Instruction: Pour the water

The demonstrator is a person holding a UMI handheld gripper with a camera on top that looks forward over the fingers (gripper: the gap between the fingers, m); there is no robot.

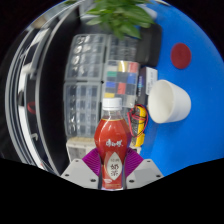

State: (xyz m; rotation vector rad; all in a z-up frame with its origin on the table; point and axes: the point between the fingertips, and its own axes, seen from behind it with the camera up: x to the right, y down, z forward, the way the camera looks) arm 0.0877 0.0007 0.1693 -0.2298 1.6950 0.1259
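Bottle (112,145) first, since the pouring rests on it: from the gripper view we see a clear plastic bottle with a white cap and a red label bearing white characters, filled with a reddish-brown drink, standing upright between the two fingers; the gripper (112,165) frames its lower half, and the purple pads (93,161) show at either side of the label, close against it, though we cannot tell whether both actually press on the bottle or merely flank it; to the right of the bottle and a little beyond it we see a white cup (168,100), tilted so that its mouth faces left, apart from the bottle; behind the cup rises a blue surface (195,75) with a dark round mark on it; between bottle and cup stands a small orange packet (140,124); beyond the bottle we see clear plastic drawers (88,85) stacked in tiers, with a colour chart (122,78) beside them; green leaves (120,15) hang above the drawers; a pale curved band (35,90) sweeps along the far left.
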